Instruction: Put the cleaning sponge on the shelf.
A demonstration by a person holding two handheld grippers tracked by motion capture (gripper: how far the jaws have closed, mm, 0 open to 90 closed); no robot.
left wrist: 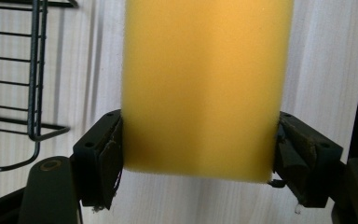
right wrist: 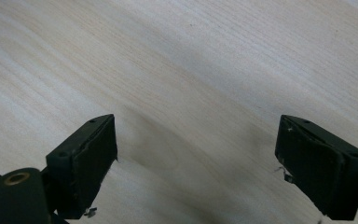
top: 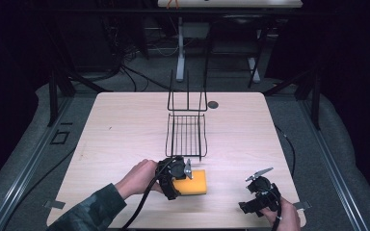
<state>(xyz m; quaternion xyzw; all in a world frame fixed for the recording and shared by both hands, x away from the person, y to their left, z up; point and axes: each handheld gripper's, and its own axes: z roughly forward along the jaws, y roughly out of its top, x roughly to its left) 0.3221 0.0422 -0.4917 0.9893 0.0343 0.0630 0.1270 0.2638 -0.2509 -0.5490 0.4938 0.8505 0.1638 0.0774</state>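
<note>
A yellow sponge (top: pixel 194 183) lies flat on the wooden table (top: pixel 125 130) near the front edge. My left gripper (top: pixel 180 178) stands open at its widest, one jaw on each side of the sponge's (left wrist: pixel 200 84) near end. The pads (left wrist: pixel 109 158) just touch the sponge's sides without squeezing it. In the left gripper view my left gripper (left wrist: pixel 200 156) holds that end in its gap. At the front right my right gripper (top: pixel 260 186) is open over bare wood, nothing between its jaws (right wrist: pixel 196 154).
A black wire rack (top: pixel 187 130) with an upright back stands in the middle of the table, just beyond the sponge; its edge (left wrist: pixel 32 84) is close to the left jaw. A small dark disc (top: pixel 213 104) lies at the far edge.
</note>
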